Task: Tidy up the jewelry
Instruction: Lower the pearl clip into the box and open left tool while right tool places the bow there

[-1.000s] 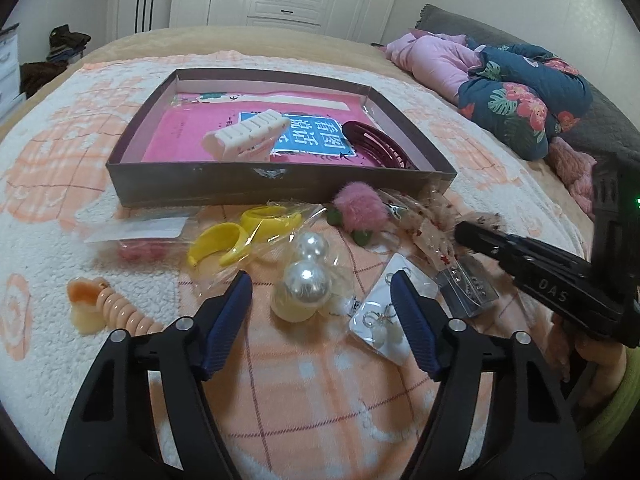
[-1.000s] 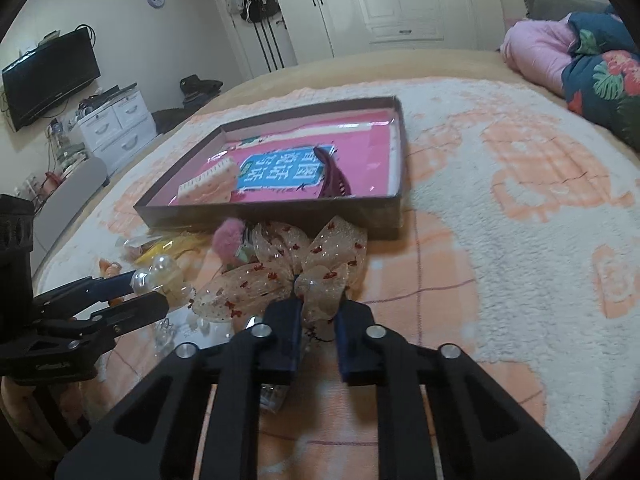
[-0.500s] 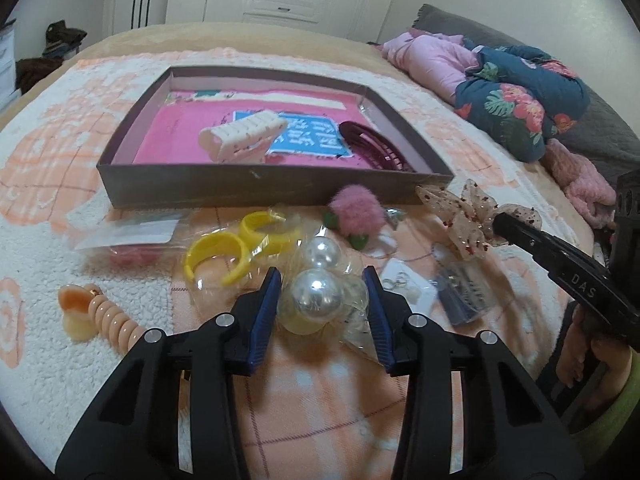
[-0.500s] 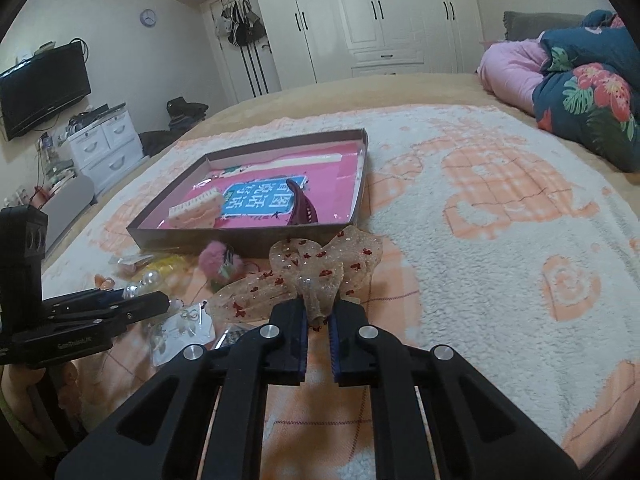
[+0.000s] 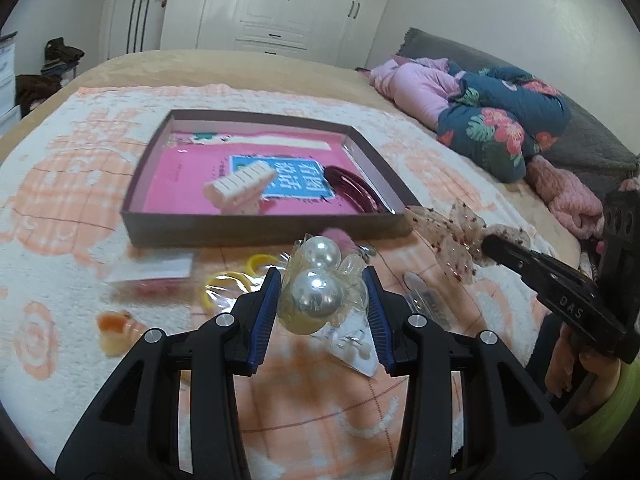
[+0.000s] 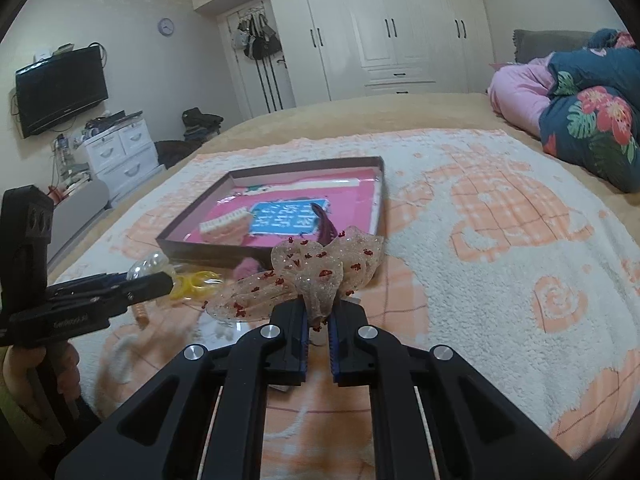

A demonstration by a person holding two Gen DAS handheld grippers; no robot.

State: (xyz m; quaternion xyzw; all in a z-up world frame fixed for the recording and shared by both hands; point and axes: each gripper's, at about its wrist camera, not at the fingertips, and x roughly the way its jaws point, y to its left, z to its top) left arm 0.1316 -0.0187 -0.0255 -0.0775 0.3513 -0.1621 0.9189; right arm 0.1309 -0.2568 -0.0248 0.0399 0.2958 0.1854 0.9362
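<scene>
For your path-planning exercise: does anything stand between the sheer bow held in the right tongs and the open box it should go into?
Nothing visible blocks it. The sheer bow hangs lifted in the right tongs, and the box lies just beyond, its top open; only its low near wall must be cleared.

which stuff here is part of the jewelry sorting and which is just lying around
Job:
- pearl hair clip in left gripper
- sequin bow in right gripper
- box
- white claw clip
- dark red clip
- yellow clip

Lying about:
- floral quilt
- TV
- wardrobe
</scene>
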